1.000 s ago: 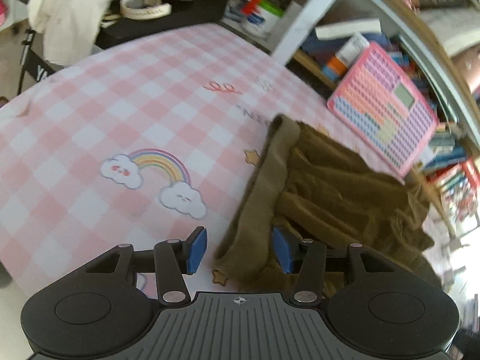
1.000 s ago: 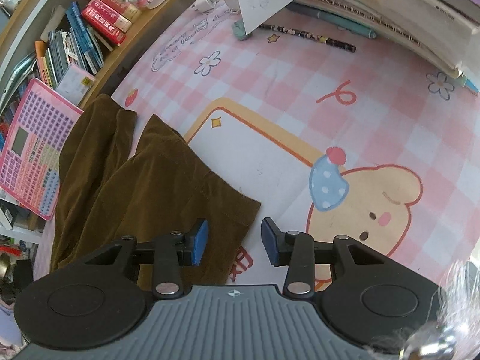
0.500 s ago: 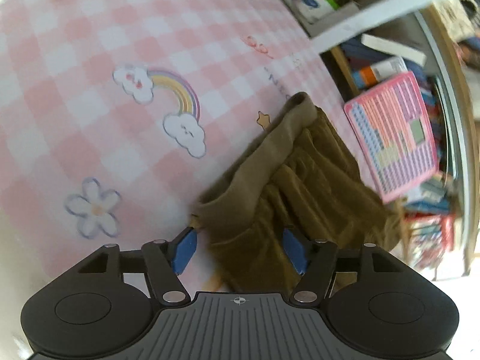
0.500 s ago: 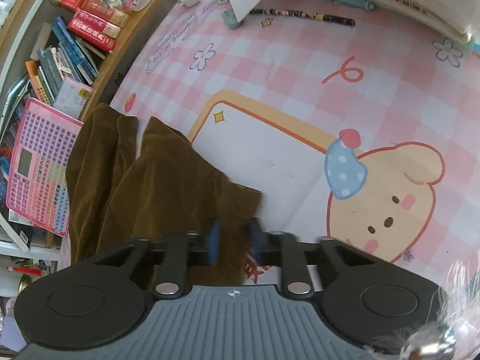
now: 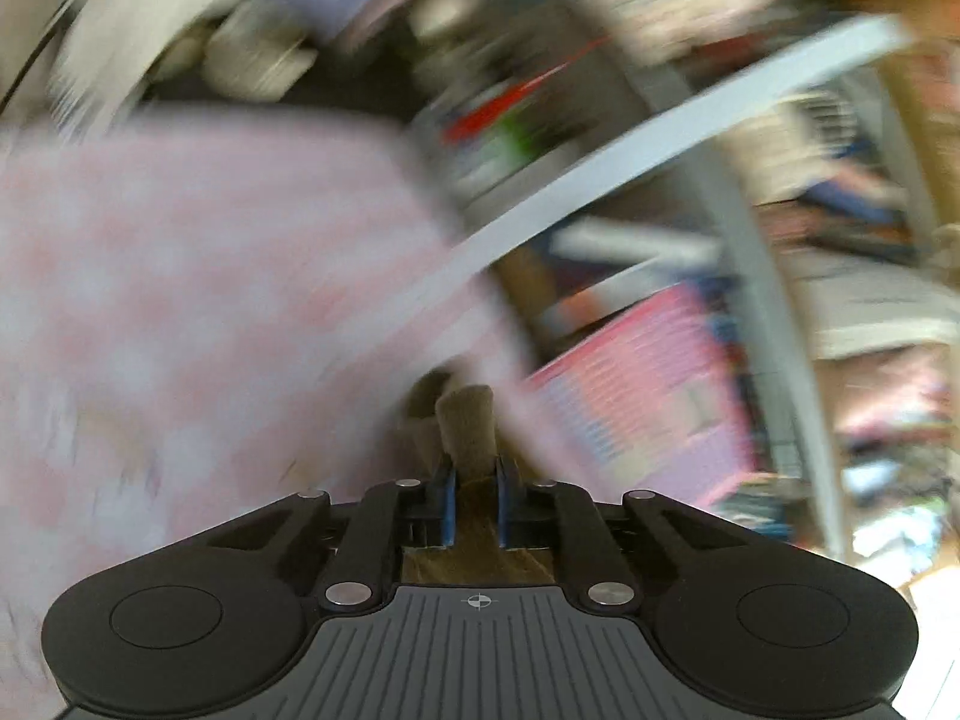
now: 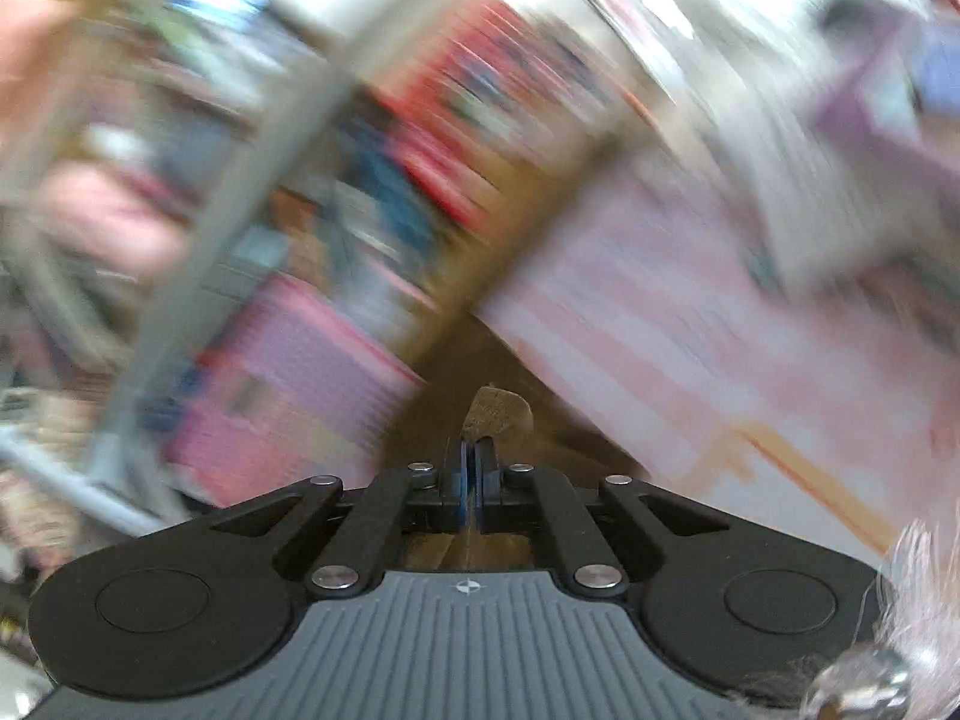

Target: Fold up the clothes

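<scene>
The brown garment's waistband [image 5: 468,432] is pinched between the blue pads of my left gripper [image 5: 473,501], which is shut on it. My right gripper [image 6: 473,480] is shut on a corner of the same brown garment [image 6: 498,411], which sticks up past the pads. More brown cloth hangs below the right gripper [image 6: 480,354]. Both views are heavily motion-blurred and tilted, with the pink checked tablecloth [image 5: 180,276] smeared behind.
A pink grid-patterned toy board [image 5: 648,384] leans on the bookshelf, also in the right wrist view [image 6: 300,384]. A white shelf post [image 5: 600,186] crosses the left view. Books fill the shelves [image 6: 456,138]. The pink cloth shows on the right [image 6: 690,348].
Both grippers closed on the brown garment, the left on the waistband, the right on a leg corner. Both now swing fast, lifting the cloth off the table.
</scene>
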Tool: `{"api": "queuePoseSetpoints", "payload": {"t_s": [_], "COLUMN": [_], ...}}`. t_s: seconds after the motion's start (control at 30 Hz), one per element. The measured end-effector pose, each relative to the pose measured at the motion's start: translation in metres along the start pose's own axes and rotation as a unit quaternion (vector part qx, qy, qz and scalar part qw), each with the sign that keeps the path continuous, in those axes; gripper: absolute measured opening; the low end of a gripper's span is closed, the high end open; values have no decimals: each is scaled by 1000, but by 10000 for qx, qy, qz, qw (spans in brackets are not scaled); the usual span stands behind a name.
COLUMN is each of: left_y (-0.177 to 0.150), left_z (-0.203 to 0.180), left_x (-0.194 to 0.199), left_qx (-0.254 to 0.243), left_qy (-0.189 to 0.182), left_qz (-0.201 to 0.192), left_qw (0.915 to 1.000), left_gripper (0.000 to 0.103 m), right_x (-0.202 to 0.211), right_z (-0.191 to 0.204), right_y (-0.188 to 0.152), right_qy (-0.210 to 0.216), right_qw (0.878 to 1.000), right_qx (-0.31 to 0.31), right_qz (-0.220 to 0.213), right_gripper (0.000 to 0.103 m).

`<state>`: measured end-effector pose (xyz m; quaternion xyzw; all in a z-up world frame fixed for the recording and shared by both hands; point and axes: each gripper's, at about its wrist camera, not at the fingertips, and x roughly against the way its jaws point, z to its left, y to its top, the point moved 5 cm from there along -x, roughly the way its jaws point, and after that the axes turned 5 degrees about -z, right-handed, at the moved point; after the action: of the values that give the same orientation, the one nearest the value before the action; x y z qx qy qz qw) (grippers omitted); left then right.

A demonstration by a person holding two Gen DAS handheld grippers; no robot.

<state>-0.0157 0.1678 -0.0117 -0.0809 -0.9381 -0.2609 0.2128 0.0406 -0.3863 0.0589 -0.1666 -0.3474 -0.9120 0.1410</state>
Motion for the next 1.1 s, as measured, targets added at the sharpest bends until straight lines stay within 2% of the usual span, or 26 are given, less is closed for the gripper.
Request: {"api": "queuePoseSetpoints", "payload": {"t_s": [0.1,0.13,0.23,0.3,0.4,0.47,0.57,0.63,0.7,0.8,0.87,0.9,0.97,1.03,1.1], "left_y": [10,7,-17,-33,-53,-48,-26,-10,6,25,32,23,-3,-26,-44], "left_z": [-5,2,42,69,101,97,66,43,20,2,0,13,45,78,106], "left_x": [39,45,42,40,37,28,12,0,-11,11,26,27,25,24,25], "left_qx": [-380,-395,-157,3,191,179,-79,-279,-479,-523,-494,-517,-686,-573,-392], "left_qy": [-380,-354,109,416,781,711,371,118,-136,-635,-883,-746,-248,137,411], "left_qz": [-252,-215,205,484,841,898,713,557,401,72,-39,146,653,1068,1348], "left_qw": [9982,9984,9996,9980,9932,9933,9967,9980,9980,9966,9949,9958,9952,9925,9892], "left_gripper": [11,11,11,11,11,11,11,10,10,10,11,11,11,11,11], "right_x": [52,54,58,62,69,67,45,26,22,55,77,82,83,85,89], "right_z": [10,-5,-50,-80,-124,-122,-101,-69,-28,23,17,3,-42,-87,-113], "right_y": [-7,-21,-64,-93,-136,-137,-127,-104,-74,-39,-39,-50,-84,-119,-137], "right_qy": [292,53,-664,-1139,-1837,-1824,-1735,-1450,-1008,-324,-232,-343,-974,-1595,-1856], "right_qw": [9990,9997,9965,9897,9730,9747,9787,9851,9928,9966,9970,9976,9941,9839,9781], "right_qx": [314,224,-48,-230,-497,-414,-154,224,472,715,670,583,332,79,-249], "right_qz": [-135,28,514,836,1308,1220,1087,893,442,-256,-312,-138,337,805,910], "right_gripper": [2,2,2,2,2,3,3,2,2,2,2,2,2,2,3]}}
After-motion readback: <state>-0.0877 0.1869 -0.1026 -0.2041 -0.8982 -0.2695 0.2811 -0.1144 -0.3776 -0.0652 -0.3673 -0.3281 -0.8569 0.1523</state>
